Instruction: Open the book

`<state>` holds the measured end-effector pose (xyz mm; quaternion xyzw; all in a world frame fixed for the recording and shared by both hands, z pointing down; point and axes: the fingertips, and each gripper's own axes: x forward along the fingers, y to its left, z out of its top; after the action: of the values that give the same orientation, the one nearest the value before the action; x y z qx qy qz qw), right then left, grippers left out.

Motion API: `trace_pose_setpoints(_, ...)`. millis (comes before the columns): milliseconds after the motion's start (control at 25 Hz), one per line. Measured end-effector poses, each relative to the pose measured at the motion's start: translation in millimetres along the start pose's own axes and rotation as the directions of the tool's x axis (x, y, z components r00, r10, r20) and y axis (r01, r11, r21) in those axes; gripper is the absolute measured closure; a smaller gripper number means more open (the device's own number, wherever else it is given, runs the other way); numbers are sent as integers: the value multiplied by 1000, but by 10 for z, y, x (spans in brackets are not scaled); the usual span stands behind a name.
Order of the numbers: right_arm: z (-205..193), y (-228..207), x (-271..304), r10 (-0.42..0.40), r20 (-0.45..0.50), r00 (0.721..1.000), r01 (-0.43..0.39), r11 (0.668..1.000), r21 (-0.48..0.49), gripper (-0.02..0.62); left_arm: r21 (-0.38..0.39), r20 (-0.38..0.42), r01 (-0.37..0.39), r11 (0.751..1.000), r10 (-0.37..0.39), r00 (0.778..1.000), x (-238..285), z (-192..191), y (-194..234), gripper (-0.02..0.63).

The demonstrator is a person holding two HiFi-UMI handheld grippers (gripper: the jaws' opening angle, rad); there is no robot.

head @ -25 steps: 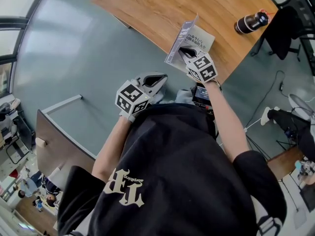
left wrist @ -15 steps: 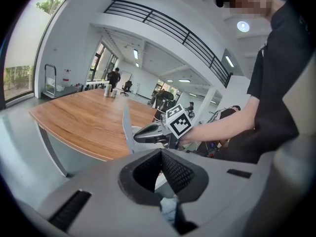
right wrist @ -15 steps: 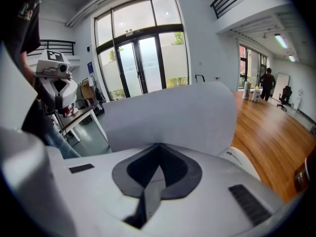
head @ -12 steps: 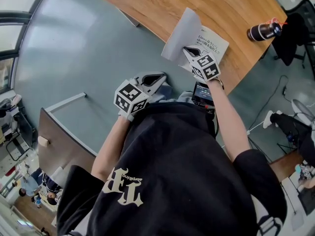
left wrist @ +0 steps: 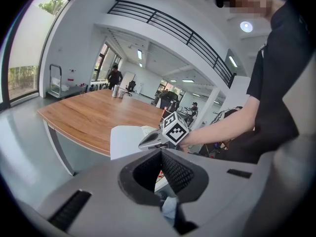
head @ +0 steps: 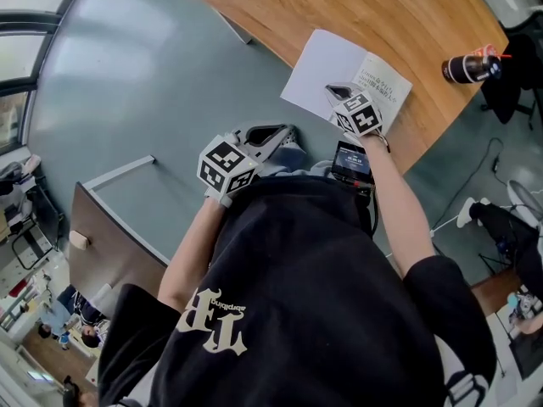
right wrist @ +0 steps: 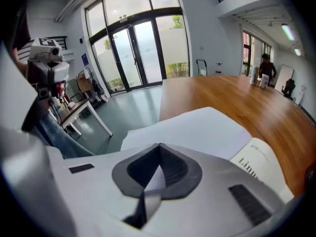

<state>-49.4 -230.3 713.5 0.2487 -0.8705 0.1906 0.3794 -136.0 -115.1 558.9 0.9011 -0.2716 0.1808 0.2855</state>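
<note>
The book (head: 339, 70) lies open on the wooden table (head: 356, 7) near its front edge. Its pale cover (right wrist: 197, 125) is folded out to the left, past the table's edge, and the printed title page (head: 386, 81) shows on the right. My right gripper (head: 333, 90) is shut on the lower edge of the cover; a white sheet sits between its jaws (right wrist: 159, 144). My left gripper (head: 288, 132) hangs shut and empty close to my body, below and left of the book. The book (left wrist: 126, 137) and the right gripper (left wrist: 150, 141) also show in the left gripper view.
A dark bottle (head: 471, 64) lies on the table at the far right. A phone-like screen (head: 350, 158) sits at my waist under the right wrist. A brown table (head: 110, 236) stands at lower left, with grey floor between it and the desk.
The right gripper has swung the cover from upright over to the left until it lies nearly flat. The head view has shifted a little. The left gripper has stayed put.
</note>
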Motion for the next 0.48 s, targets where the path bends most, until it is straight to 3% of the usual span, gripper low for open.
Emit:
trace_pose_setpoints(240, -140, -24, 138, -27, -93, 995, 25, 1000, -17, 609, -18, -7, -12, 1000, 12, 1000, -31, -42, 94, 601)
trace_pose_setpoints(480, 40, 8, -78, -23, 2, 1000, 23, 1000, 8, 609, -6, -13, 14, 1000, -14, 1000, 50, 23, 72, 601)
